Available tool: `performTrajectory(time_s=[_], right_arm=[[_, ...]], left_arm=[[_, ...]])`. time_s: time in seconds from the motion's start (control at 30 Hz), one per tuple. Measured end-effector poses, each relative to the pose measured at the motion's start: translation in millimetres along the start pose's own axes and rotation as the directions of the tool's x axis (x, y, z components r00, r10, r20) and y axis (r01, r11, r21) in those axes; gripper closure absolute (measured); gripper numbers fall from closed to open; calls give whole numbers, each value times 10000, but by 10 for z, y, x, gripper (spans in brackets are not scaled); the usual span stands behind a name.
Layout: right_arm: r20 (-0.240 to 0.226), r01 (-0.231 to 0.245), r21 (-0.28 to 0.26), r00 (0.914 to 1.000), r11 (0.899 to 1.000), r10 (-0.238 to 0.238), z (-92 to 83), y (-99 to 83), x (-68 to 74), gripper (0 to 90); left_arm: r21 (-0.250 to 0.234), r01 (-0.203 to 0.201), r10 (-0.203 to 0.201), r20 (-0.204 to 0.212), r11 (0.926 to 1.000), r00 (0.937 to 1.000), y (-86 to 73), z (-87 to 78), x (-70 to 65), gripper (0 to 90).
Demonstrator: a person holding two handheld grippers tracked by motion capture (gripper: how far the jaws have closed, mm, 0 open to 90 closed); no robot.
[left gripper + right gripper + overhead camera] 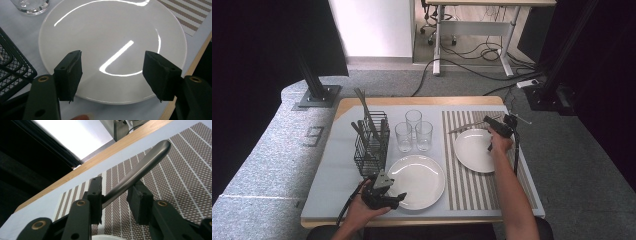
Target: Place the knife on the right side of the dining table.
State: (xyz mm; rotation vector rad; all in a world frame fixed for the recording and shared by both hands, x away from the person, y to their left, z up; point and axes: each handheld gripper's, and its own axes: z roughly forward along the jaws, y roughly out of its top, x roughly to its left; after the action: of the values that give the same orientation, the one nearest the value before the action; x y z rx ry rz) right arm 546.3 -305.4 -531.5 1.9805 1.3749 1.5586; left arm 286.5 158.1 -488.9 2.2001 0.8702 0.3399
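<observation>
Our right gripper (115,202), jaws parted loosely around the grey metal cutlery handle (140,171) over the striped brown placemat (180,185), could drop it askew; left gripper (112,75) jaws apart, empty.

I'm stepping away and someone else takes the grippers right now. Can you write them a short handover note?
Right gripper: over the far part of the striped placemat, a metal utensil handle between its jaws; it lies against one pad, with a gap at the other, so treat it as loose.
Left gripper: open, holding nothing, poised above the near white plate.
Done: second plate sits on the placemat.
Left: lay the utensil beside that plate. More utensils wait in the black wire caddy; three glasses stand behind the near plate.
</observation>
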Motion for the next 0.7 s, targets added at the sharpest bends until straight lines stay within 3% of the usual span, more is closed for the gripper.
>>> performTrajectory(time_s=[0.7], right_arm=[[607,-140,206,9981,9997,127,10,-6,8,628]], left_arm=[[-37,24,-24,-3,10000,10000,1,-13,10,322]])
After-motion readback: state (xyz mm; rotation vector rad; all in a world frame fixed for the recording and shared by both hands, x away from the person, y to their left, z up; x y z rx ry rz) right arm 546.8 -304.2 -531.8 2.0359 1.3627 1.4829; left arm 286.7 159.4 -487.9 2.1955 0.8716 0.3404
